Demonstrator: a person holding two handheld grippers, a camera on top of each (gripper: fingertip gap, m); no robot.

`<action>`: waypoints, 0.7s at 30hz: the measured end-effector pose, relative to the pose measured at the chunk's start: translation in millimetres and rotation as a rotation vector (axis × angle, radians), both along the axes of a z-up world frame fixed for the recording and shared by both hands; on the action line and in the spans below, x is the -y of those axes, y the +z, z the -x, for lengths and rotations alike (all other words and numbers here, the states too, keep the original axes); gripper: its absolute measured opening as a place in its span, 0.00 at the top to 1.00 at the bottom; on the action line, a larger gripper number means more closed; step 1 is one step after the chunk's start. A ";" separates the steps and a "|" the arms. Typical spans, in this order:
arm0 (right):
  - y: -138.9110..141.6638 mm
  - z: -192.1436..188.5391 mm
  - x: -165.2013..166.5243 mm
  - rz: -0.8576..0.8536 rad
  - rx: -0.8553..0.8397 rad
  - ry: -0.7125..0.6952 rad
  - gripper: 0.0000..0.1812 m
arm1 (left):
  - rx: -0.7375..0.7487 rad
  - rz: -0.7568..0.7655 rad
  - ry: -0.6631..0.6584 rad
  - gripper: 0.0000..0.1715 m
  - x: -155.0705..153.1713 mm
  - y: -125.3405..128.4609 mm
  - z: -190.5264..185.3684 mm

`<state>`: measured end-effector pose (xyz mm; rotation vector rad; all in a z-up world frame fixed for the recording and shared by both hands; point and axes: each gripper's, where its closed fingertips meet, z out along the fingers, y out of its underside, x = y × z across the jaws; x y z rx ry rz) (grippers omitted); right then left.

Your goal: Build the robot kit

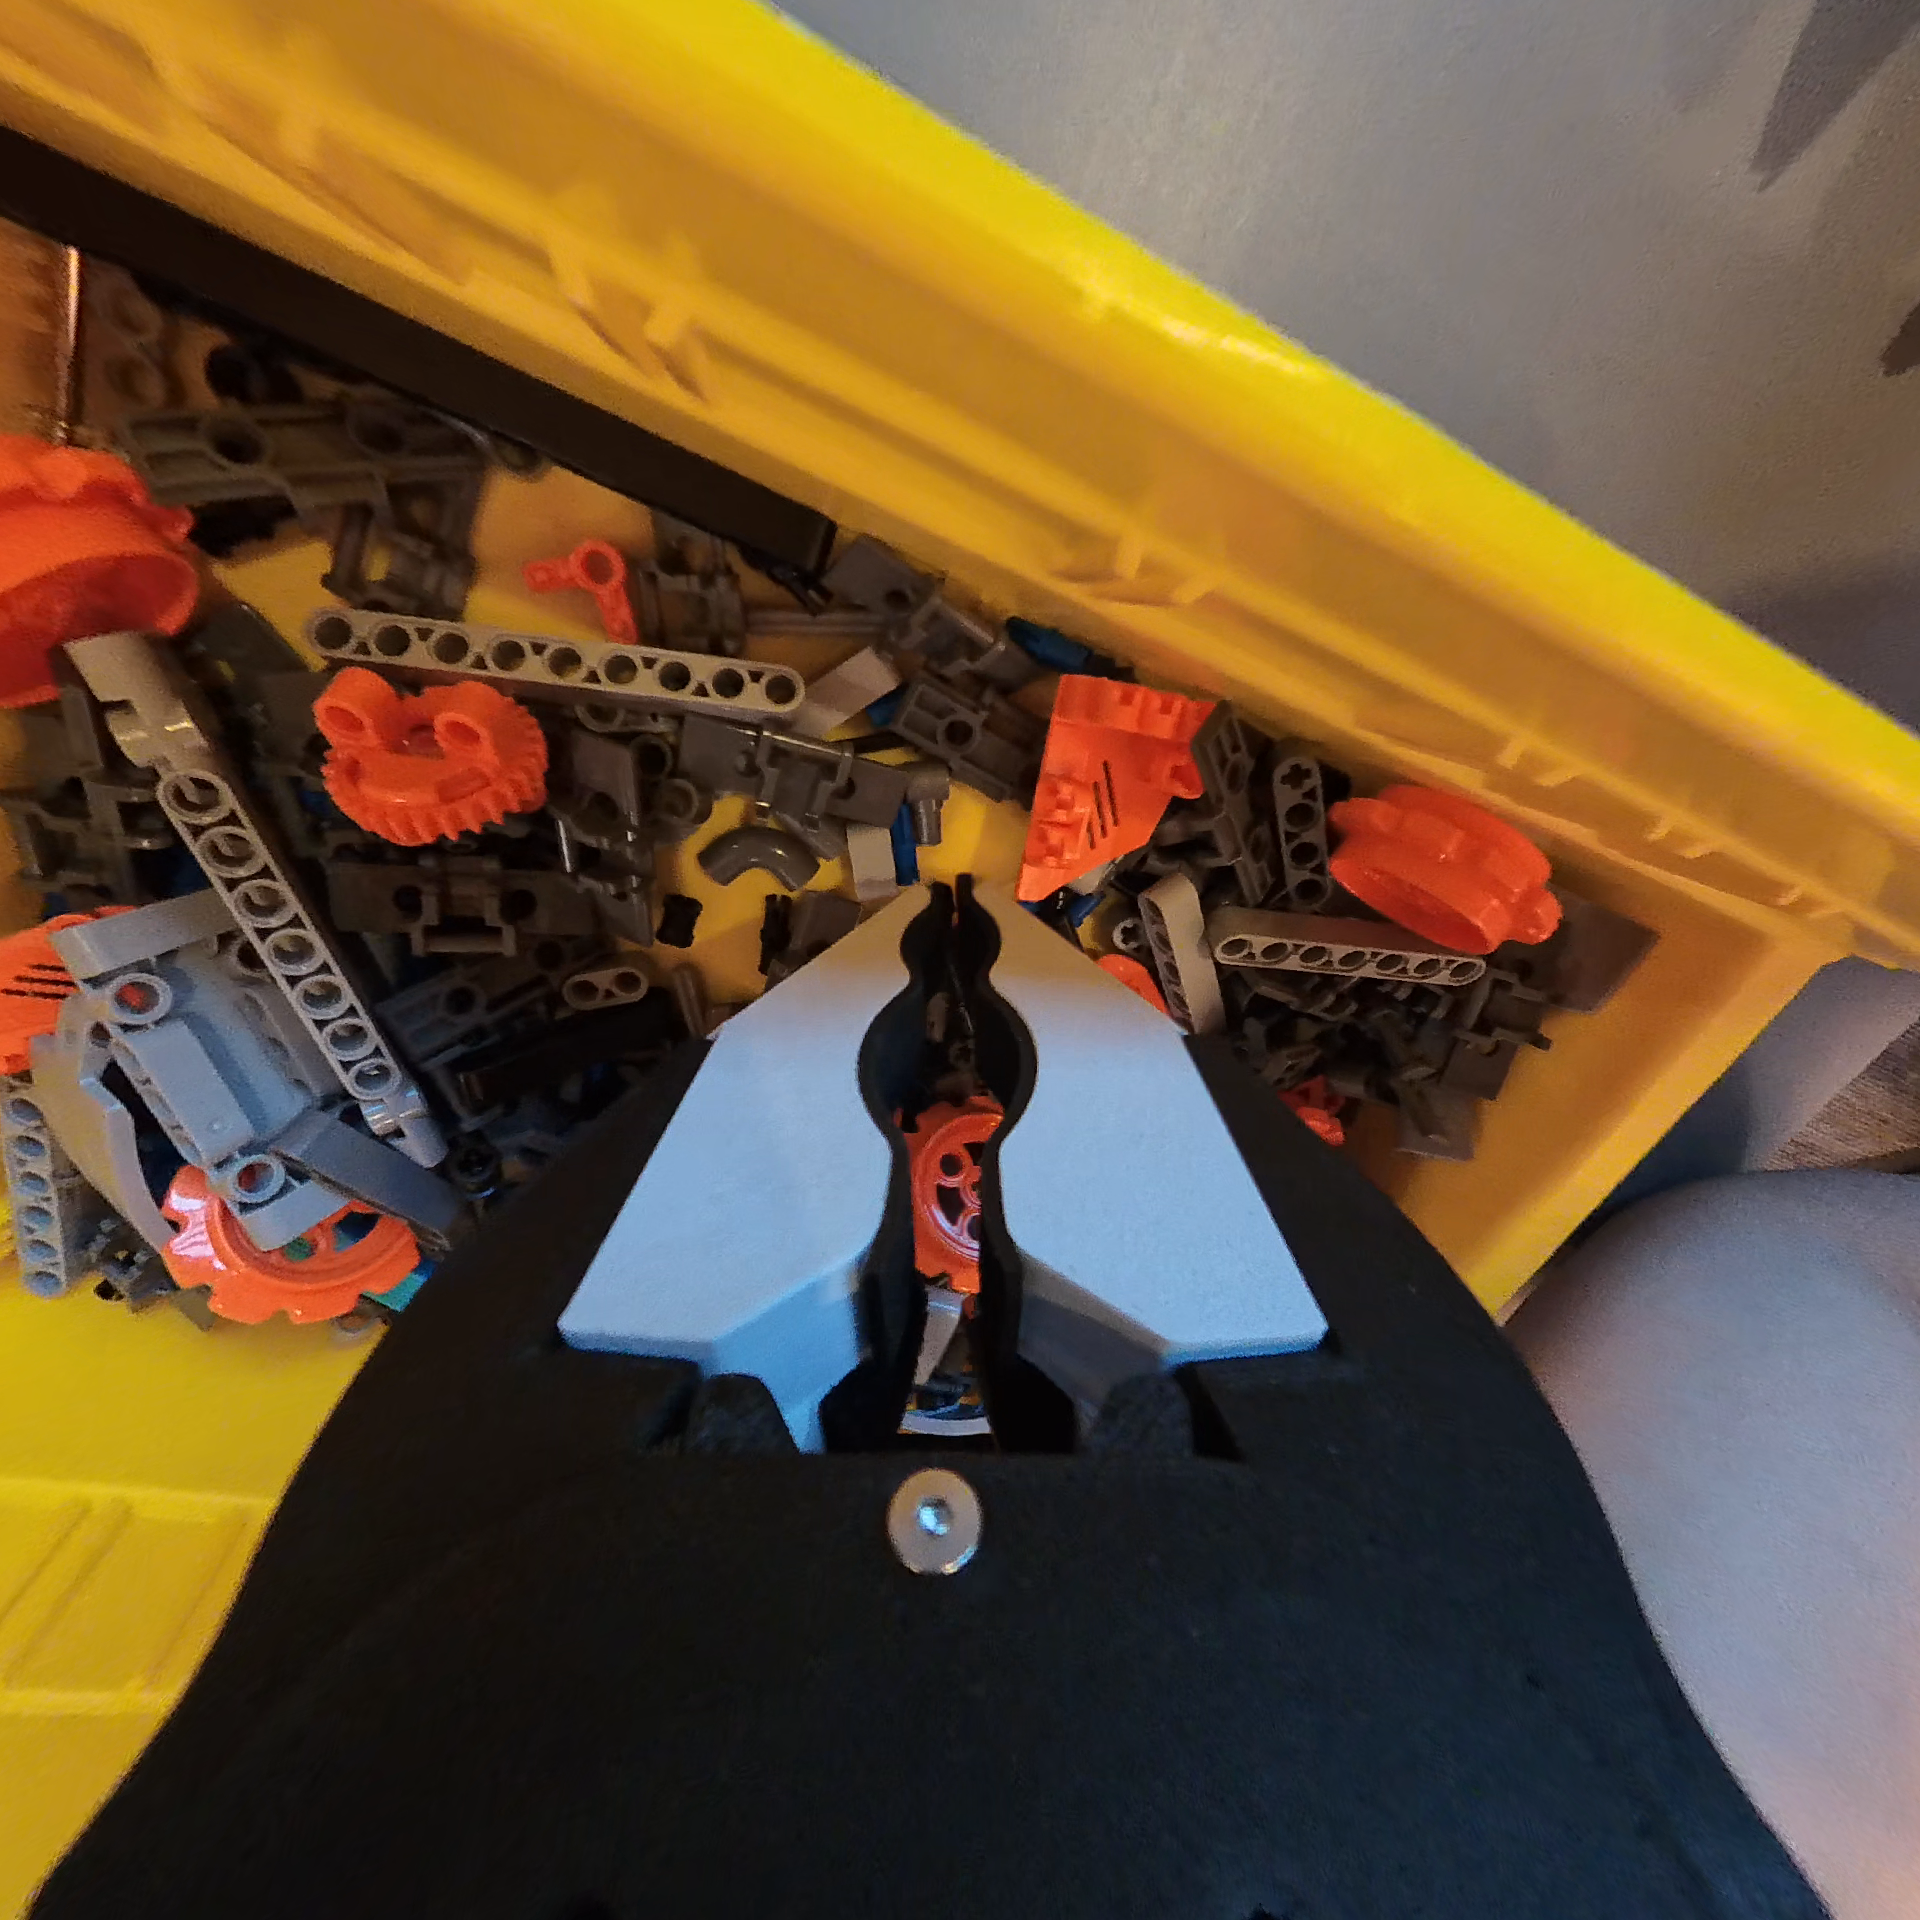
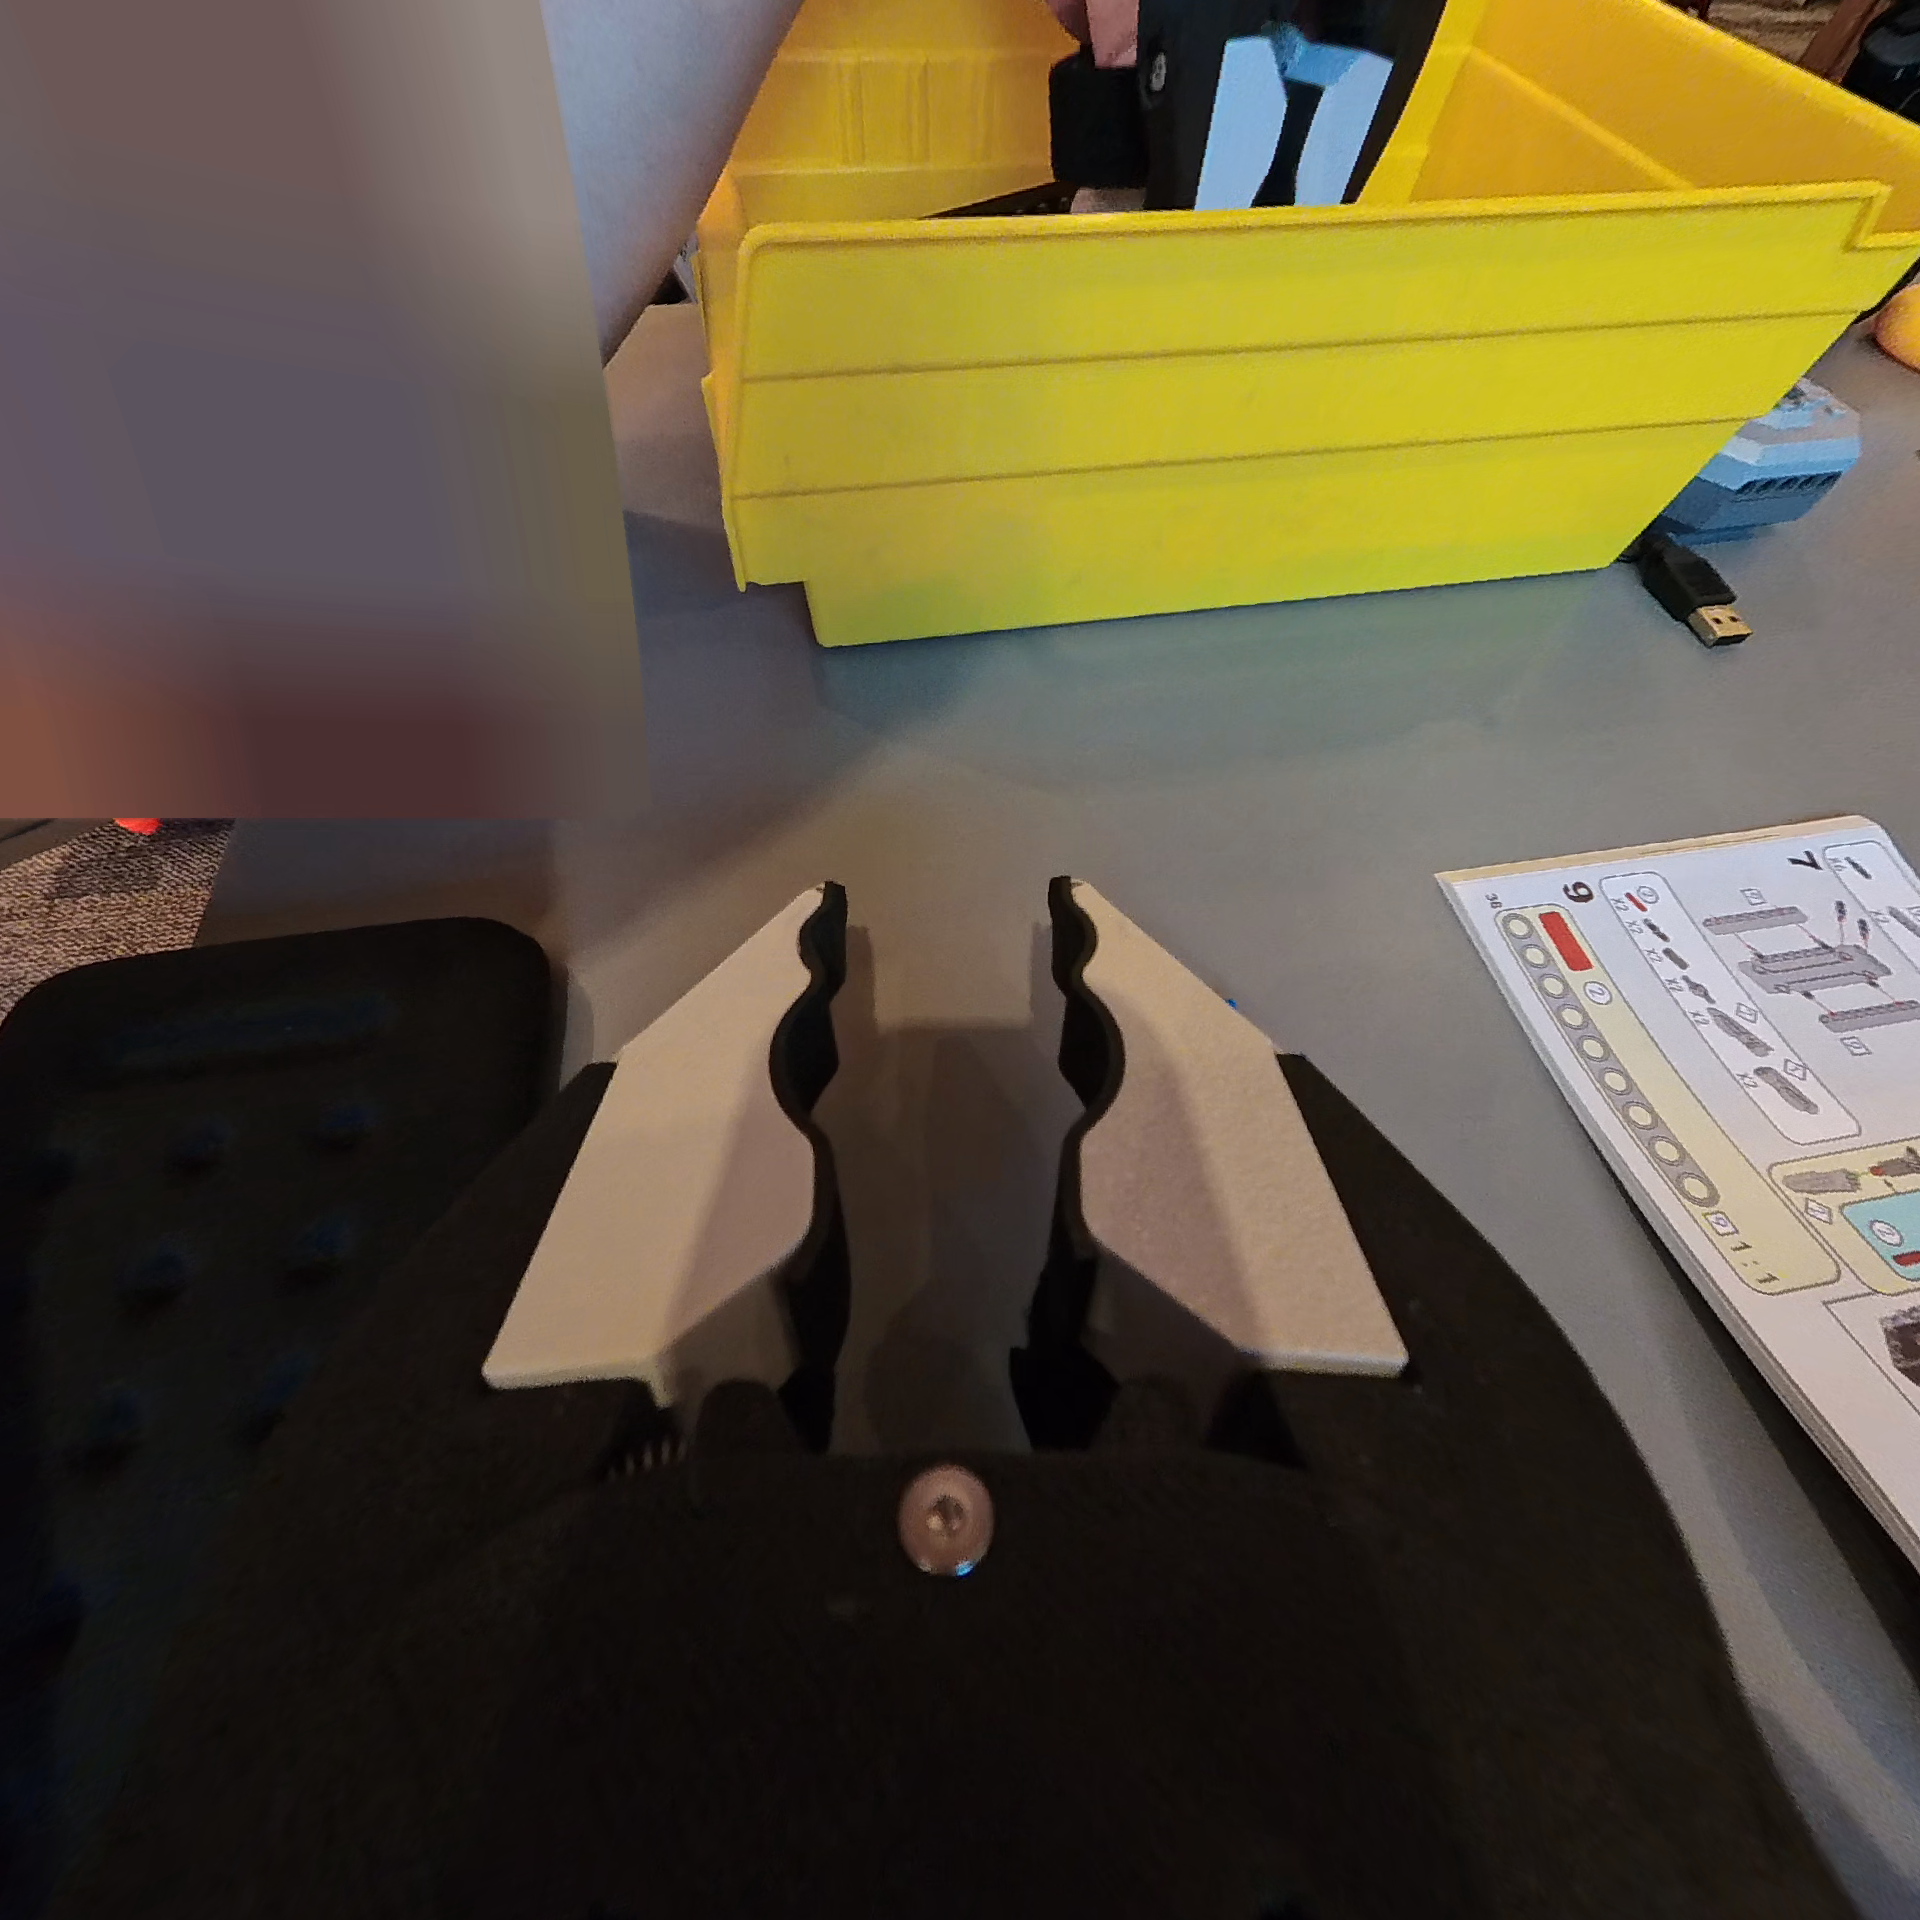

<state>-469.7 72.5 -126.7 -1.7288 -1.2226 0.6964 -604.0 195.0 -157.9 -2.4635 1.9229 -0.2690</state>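
Left wrist view: clenched left gripper [image 1: 956, 894] over grey-orange parts in yellow bin [image 1: 1039, 416]; right gripper [image 2: 948, 904] released.

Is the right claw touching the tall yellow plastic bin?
Apart. The right wrist view shows bare grey table between the open right claw and the yellow bin.
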 end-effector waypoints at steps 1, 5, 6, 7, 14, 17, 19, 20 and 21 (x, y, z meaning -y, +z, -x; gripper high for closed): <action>-0.1 0.0 0.1 0.001 0.000 0.000 0.78 | -0.006 -0.003 0.005 1.00 -1.3 -1.4 1.0; -0.7 0.1 0.4 0.008 -0.001 0.001 0.78 | -0.006 -0.002 0.015 0.99 -3.3 -3.8 -0.4; -0.8 0.3 0.5 0.009 -0.001 0.002 0.78 | -0.018 -0.005 0.012 0.99 -3.2 -4.7 1.2; -0.8 0.4 0.7 0.009 -0.001 0.003 0.78 | -0.025 -0.011 0.010 0.98 -3.7 -5.3 2.1; -1.8 0.8 1.4 0.011 0.003 0.007 0.78 | -0.023 -0.035 0.019 0.98 -7.9 -3.9 5.0; -2.2 0.8 1.5 0.012 0.005 0.007 0.78 | -0.032 -0.036 0.024 0.98 -8.9 -4.9 5.9; -2.2 0.9 1.7 0.013 0.005 0.008 0.78 | -0.035 -0.038 0.021 0.98 -8.8 -4.9 6.1; -2.2 1.0 1.7 0.013 0.005 0.008 0.78 | -0.036 -0.040 0.020 0.98 -8.8 -4.8 6.3; -2.3 0.9 1.7 0.014 0.005 0.009 0.78 | -0.036 -0.043 0.019 0.98 -9.0 -4.8 6.5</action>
